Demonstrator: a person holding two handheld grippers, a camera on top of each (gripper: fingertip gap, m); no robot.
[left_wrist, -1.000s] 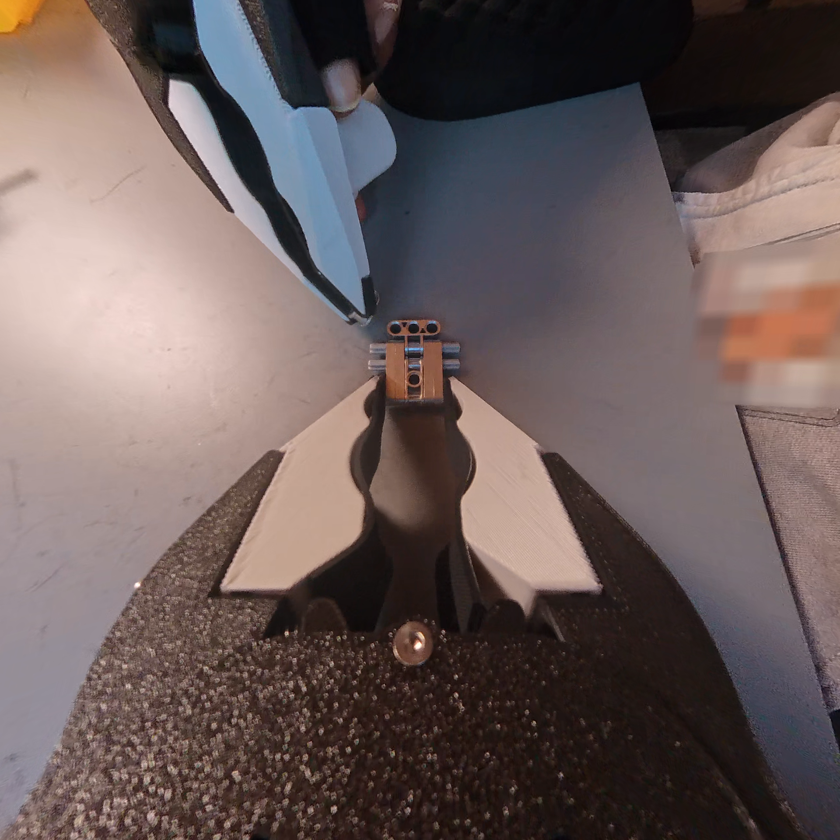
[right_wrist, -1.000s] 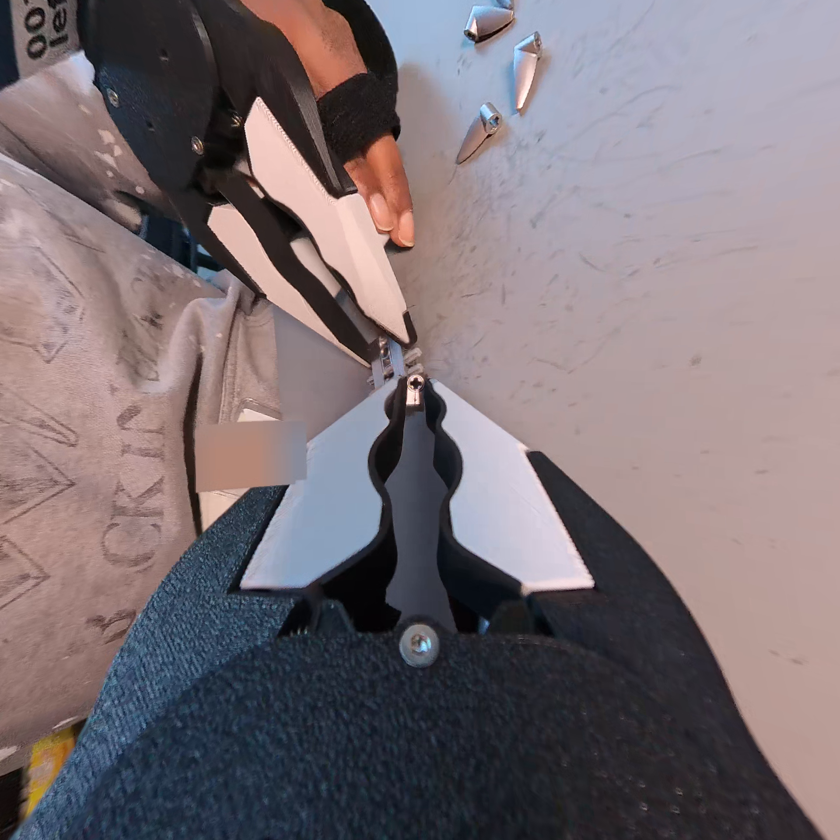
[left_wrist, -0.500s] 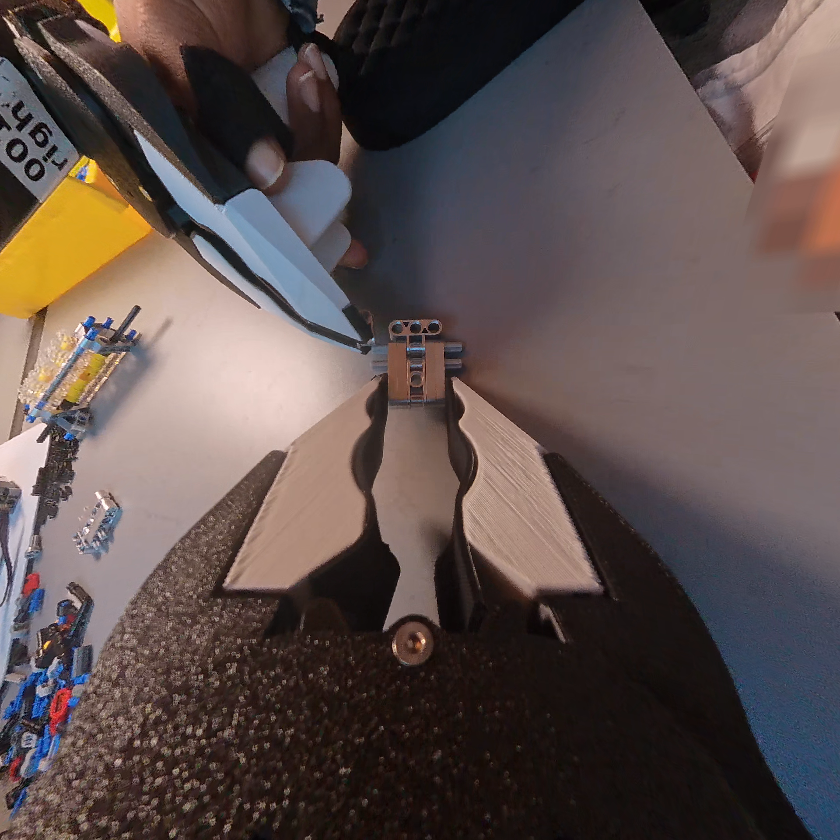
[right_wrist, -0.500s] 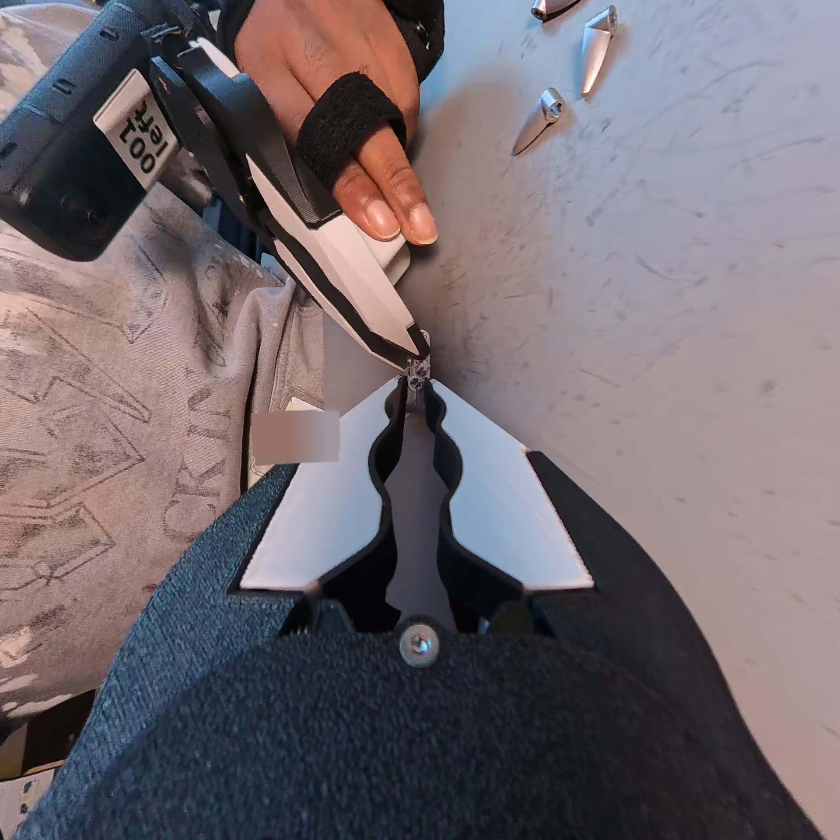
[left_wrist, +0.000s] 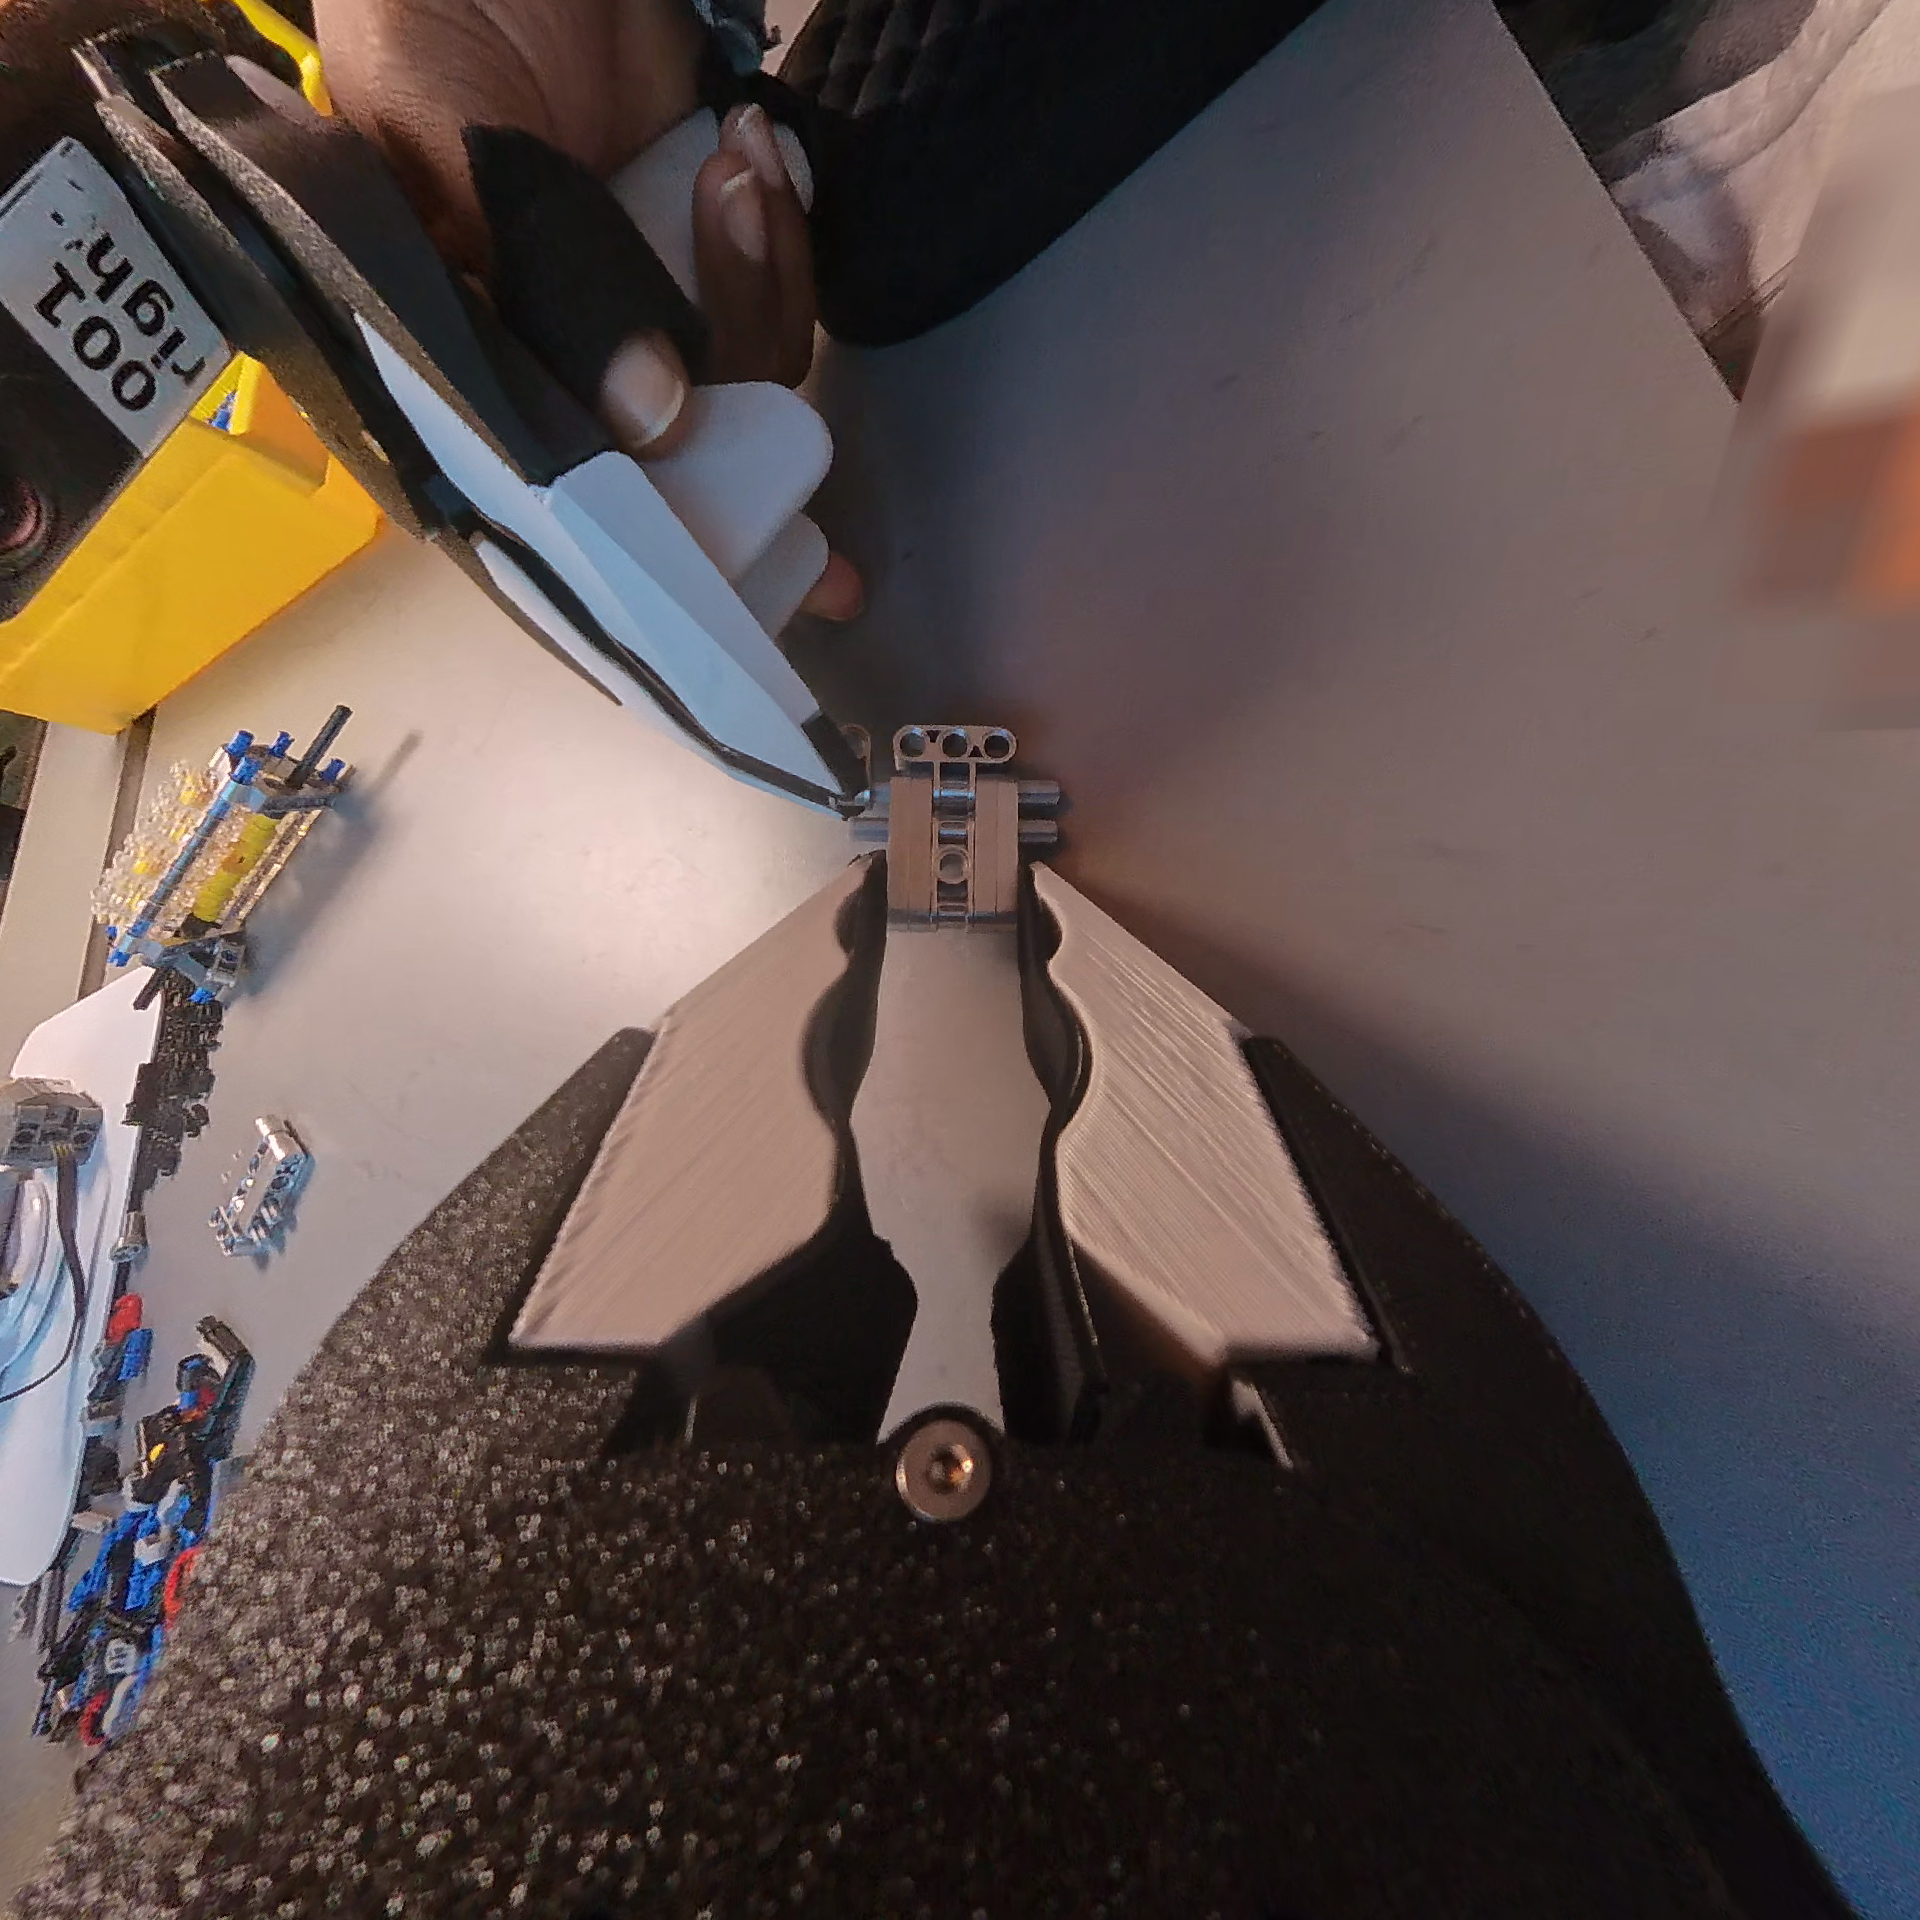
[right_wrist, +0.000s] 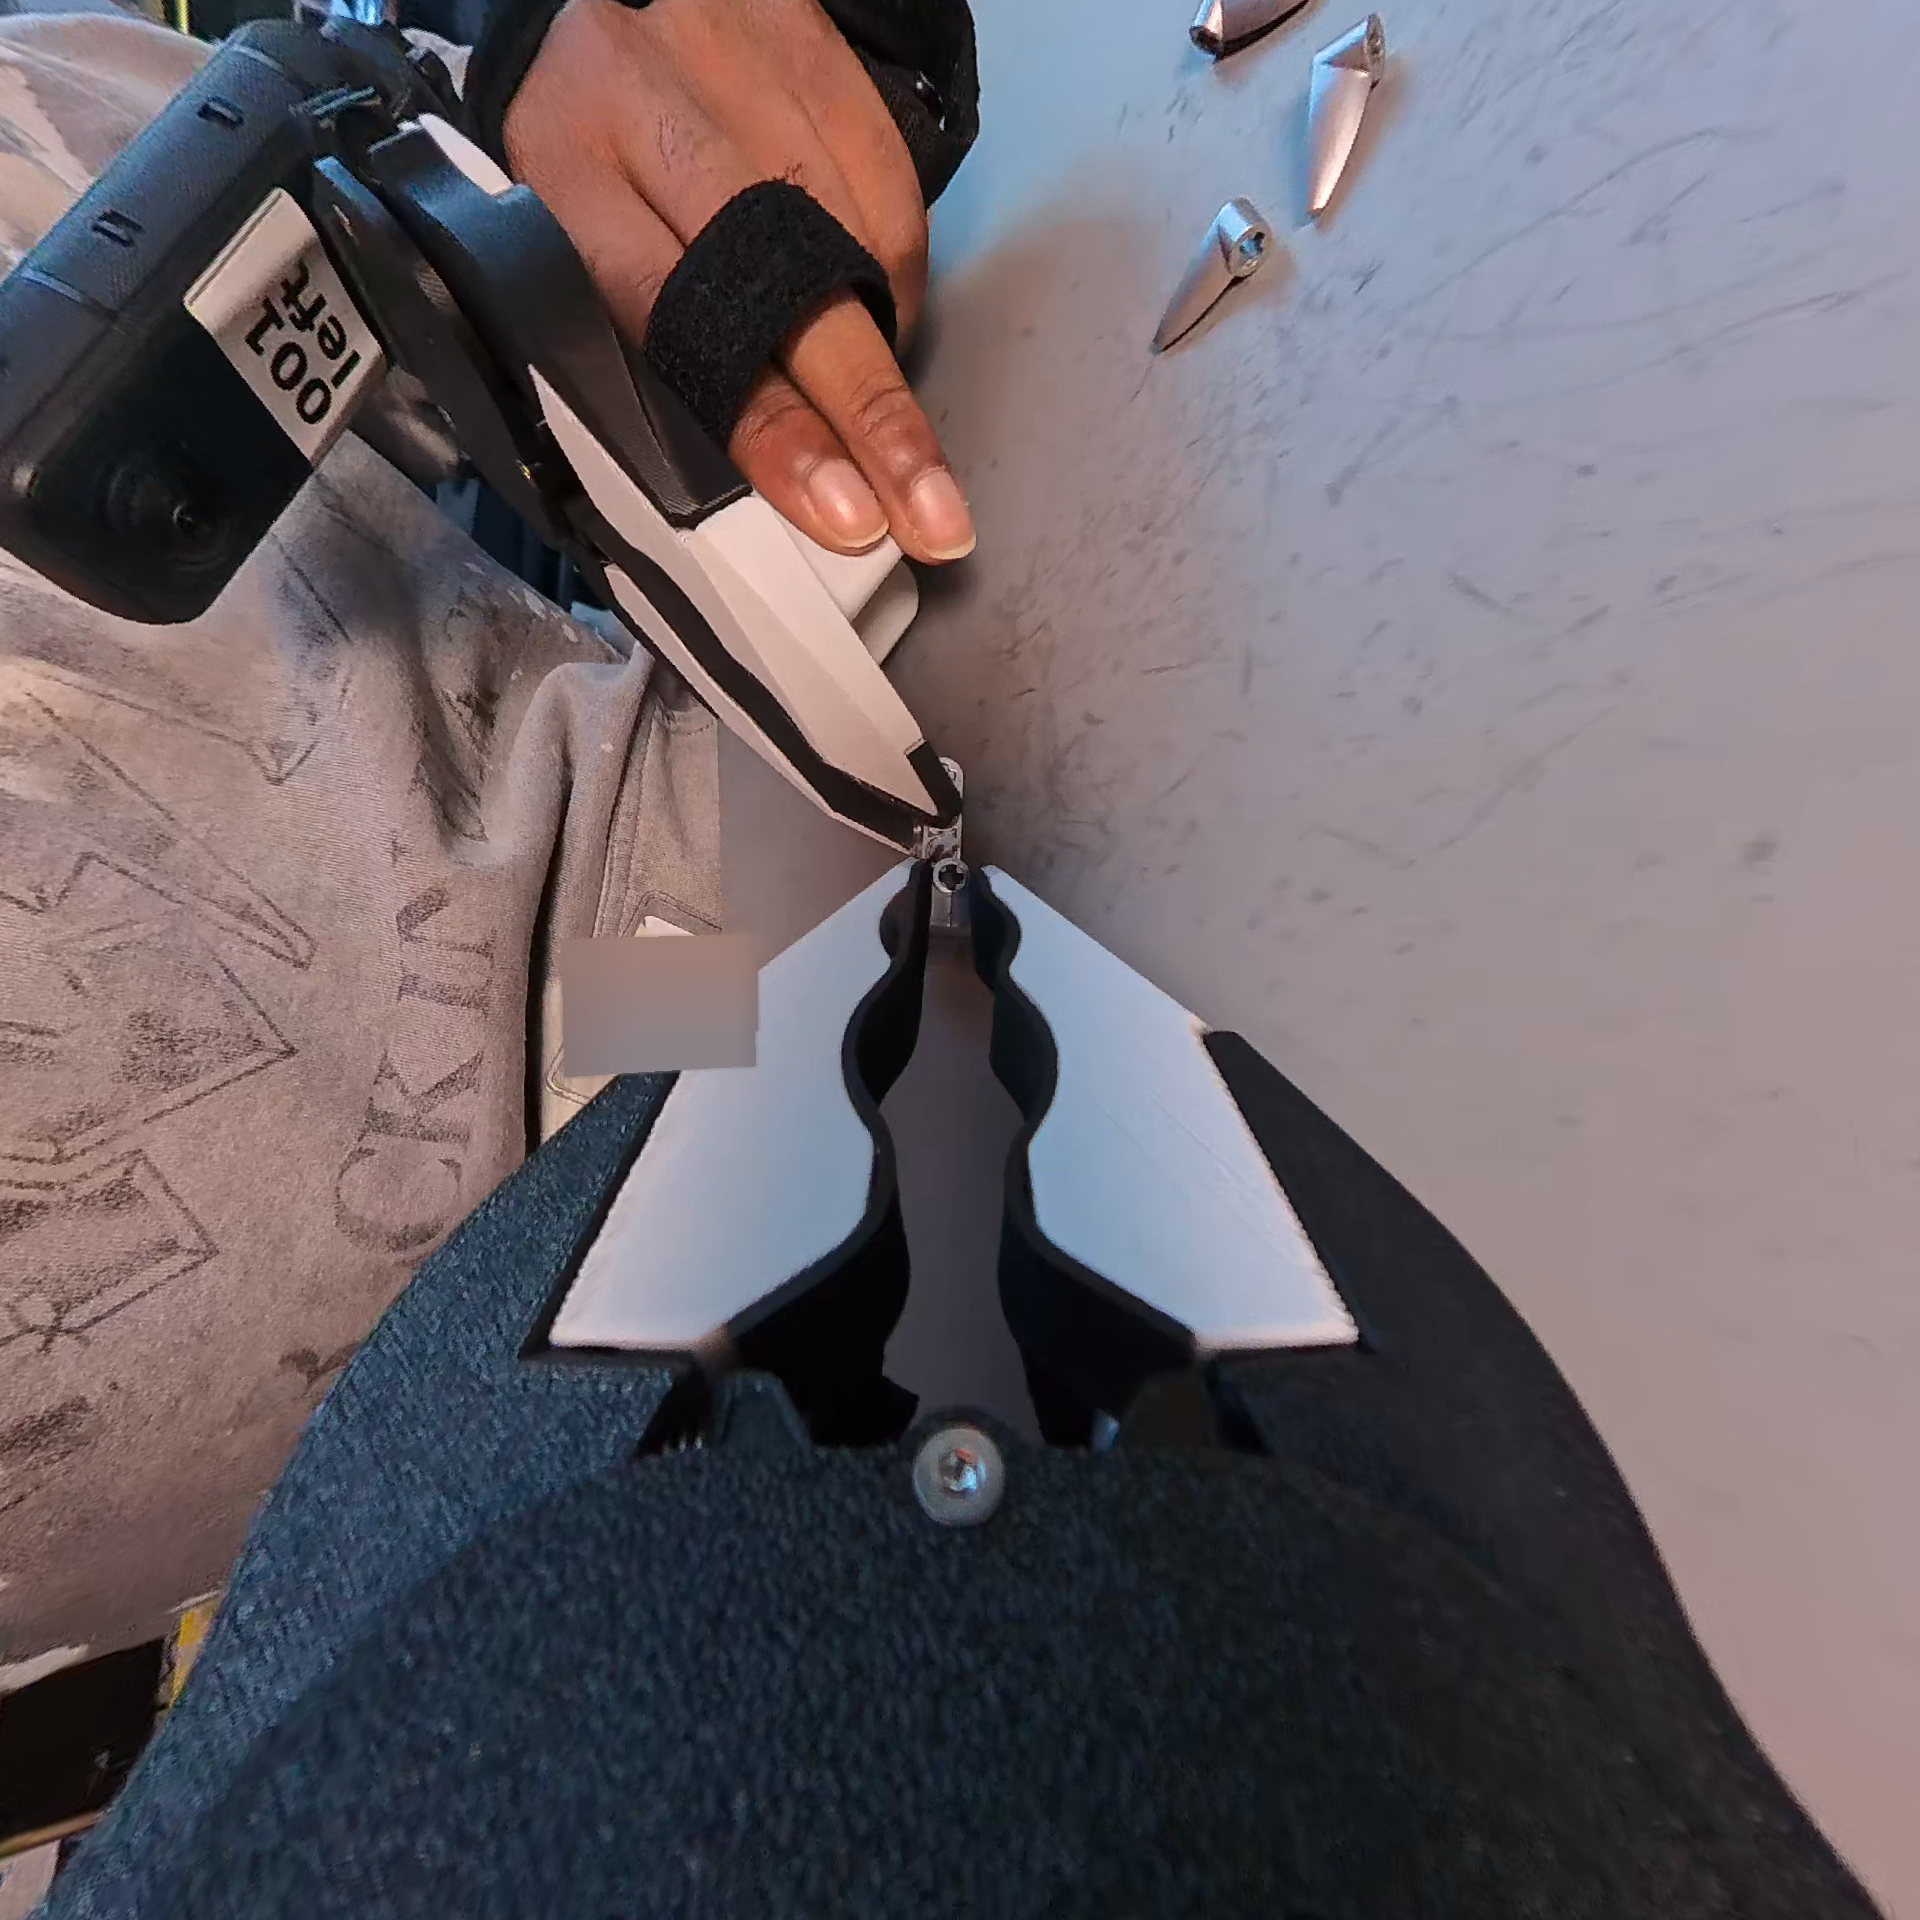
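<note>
A grey table (left_wrist: 1299, 520) carries a yellow bin (left_wrist: 156, 582); above it the left gripper (left_wrist: 951, 883) clamps a small grey brick assembly (left_wrist: 951, 831), while the right gripper (right_wrist: 948, 894) pinches a tiny grey piece (right_wrist: 948, 878) against its side

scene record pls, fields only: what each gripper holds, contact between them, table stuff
left gripper: shut on small grey brick assembly, held above the table
right gripper: shut on small grey connector piece
contact: connector piece meets the assembly's side pins
table: grey, scuffed
near left: yellow bin, blue and black brick parts
near right: three silver cone pieces
</note>
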